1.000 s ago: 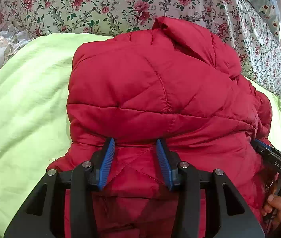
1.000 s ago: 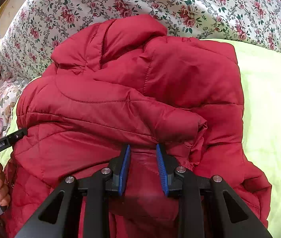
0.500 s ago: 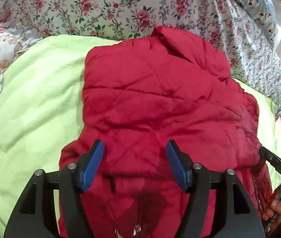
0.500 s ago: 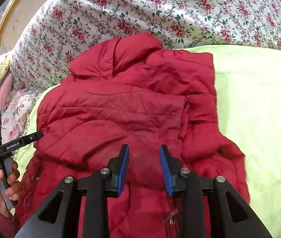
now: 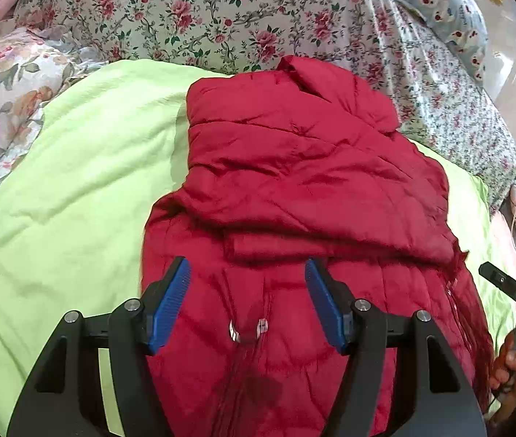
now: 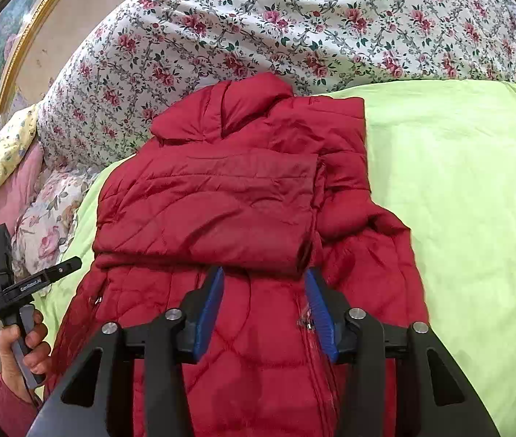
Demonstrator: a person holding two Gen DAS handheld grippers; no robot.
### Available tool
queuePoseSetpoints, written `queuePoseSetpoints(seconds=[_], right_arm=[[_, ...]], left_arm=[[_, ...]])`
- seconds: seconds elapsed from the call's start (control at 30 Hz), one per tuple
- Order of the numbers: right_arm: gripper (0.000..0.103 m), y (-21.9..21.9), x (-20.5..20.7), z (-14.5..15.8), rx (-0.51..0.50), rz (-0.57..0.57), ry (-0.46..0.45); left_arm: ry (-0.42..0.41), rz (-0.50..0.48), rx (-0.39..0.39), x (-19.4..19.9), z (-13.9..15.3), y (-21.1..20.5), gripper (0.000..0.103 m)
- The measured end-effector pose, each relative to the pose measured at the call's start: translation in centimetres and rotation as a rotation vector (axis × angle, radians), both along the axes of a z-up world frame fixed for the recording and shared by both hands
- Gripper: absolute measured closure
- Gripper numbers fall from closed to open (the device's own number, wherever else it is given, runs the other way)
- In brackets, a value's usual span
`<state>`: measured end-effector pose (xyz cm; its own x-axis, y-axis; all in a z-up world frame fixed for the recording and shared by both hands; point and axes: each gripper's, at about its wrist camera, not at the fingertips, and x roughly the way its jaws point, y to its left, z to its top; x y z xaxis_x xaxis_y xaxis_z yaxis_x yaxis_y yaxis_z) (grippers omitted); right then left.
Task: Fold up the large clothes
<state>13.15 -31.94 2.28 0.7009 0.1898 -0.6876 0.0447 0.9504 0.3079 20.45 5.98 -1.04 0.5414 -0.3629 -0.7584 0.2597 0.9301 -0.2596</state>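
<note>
Both tongs hang spread and empty over the jacket — we see our left gripper [image 5: 247, 300] with its blue-padded jaws wide apart above the lower front panel, nothing between the pads but air and red fabric below. Our right gripper [image 6: 263, 309] is parted as well, a little narrower, its tips just short of the folded sleeve's cuff. Neither pair pinches anything.

Under them lies the red quilted puffer jacket [image 5: 305, 182], spread lengthwise on the bed with its collar at the far end, towards the floral bedding. One sleeve is folded across the chest — in the right wrist view it runs as a flat band from the jacket's left edge to a cuff that ends near the centre line. Down the lower front we catch the zipper with its small silver pulls [image 5: 248, 327], sitting between the left gripper's jaws in that view.

Out to the sides, each camera catches the other tool: the left one appears at the lower left of the right view, held in a bare hand [image 6: 21, 346] beside the jacket's edge.

Beneath the jacket spreads the lime-green bedsheet [image 6: 458, 182], rumpled and bare to its right. Beyond the collar rises the white quilt printed with pink roses [image 6: 294, 18], and a gold-framed picture [image 6: 6, 32] hangs on the wall at the far left.
</note>
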Motion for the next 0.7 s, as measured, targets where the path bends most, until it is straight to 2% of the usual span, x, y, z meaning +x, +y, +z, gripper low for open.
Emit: queuePoseSetpoints(seconds=[0.1, 0.27, 0.7], right_arm=[[0.047, -0.4, -1.6, 0.3, -0.007, -0.002, 0.004], [0.047, -1.4, -3.6, 0.1, -0.016, -0.011, 0.037], [0.042, -3.5, -11.3, -0.4, -0.044, -0.052, 0.077]], left_arm=[[0.011, 0.005, -0.010, -1.5, 0.2, 1.1, 0.038], [0.028, 0.024, -0.018, -3.7, 0.0, 3.0, 0.038], [0.065, 0.039, 0.030, -8.9, -1.0, 5.3, 0.038]])
